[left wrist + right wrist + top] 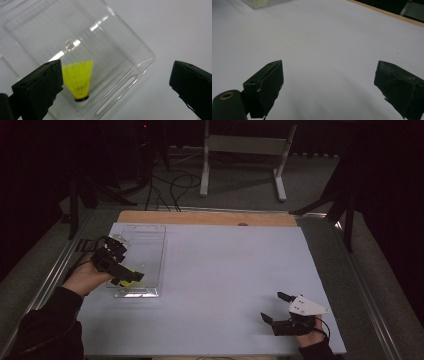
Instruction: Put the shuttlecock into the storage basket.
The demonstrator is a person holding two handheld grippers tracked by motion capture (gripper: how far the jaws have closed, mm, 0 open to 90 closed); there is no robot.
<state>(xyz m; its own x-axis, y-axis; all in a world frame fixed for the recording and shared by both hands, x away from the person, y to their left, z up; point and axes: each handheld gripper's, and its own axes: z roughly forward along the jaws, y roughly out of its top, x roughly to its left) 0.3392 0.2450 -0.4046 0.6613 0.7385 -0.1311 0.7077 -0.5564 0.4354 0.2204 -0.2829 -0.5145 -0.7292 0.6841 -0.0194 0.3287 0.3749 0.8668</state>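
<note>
A yellow shuttlecock (78, 79) is seen lying inside a clear plastic box (150, 236) at about nine o'clock on the pale table sheet (225, 270), its dark cork end toward the box's near wall. The left gripper (131, 279) is held over the box's near end, its jaws spread wide and pinching nothing — in the left gripper view the shuttlecock sits just beside the left jaw rather than between the two. The right gripper (274, 307) is rested at about five o'clock, well apart from the box, with its jaws likewise spread on bare sheet.

Several slips can be expected from here. If the jaws are closed as they stand, the shuttlecock may be missed or only its skirt clipped and crushed. The light box could be nudged or tipped by a jaw striking its wall — nothing is steadying it.
</note>
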